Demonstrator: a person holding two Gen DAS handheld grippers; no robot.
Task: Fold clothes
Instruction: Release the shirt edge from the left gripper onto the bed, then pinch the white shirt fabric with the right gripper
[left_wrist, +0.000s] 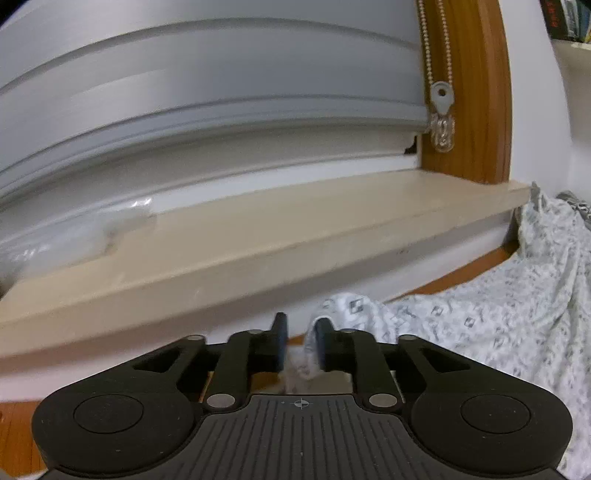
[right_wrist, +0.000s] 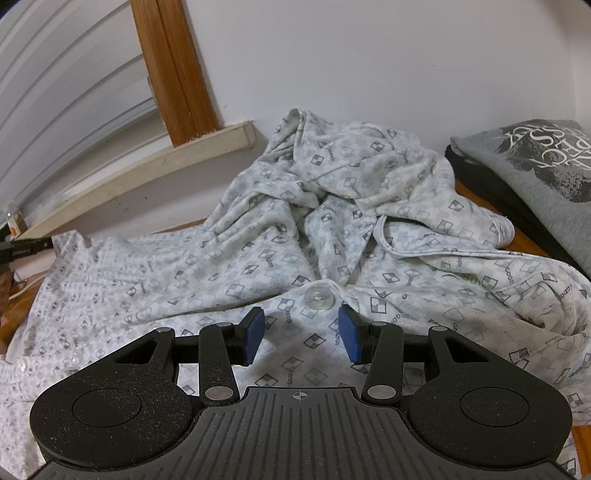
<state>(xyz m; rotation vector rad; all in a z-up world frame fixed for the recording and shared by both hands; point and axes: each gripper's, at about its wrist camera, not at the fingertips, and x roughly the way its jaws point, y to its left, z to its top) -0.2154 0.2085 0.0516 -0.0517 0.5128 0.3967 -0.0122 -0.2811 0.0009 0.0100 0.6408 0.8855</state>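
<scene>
A white pyjama shirt (right_wrist: 295, 221) with a grey square print lies crumpled on a wooden table (right_wrist: 532, 240). In the left wrist view its edge (left_wrist: 498, 306) runs from the right to my left gripper (left_wrist: 301, 332). A fold of that edge hangs over the right-hand finger (left_wrist: 325, 343) and down between the jaws, with a gap still showing beside the other pad. My right gripper (right_wrist: 301, 328) stands open just above the shirt's front. A clear button (right_wrist: 318, 297) lies just beyond the gap between its blue pads (right_wrist: 255, 332), and nothing is held.
A beige window sill (left_wrist: 258, 240) runs close behind the table, with a lowered blind (left_wrist: 221, 92), a bead chain (left_wrist: 441, 92) and a wooden frame (left_wrist: 472, 92) above it. A folded grey printed garment (right_wrist: 535, 166) lies at the far right on something black.
</scene>
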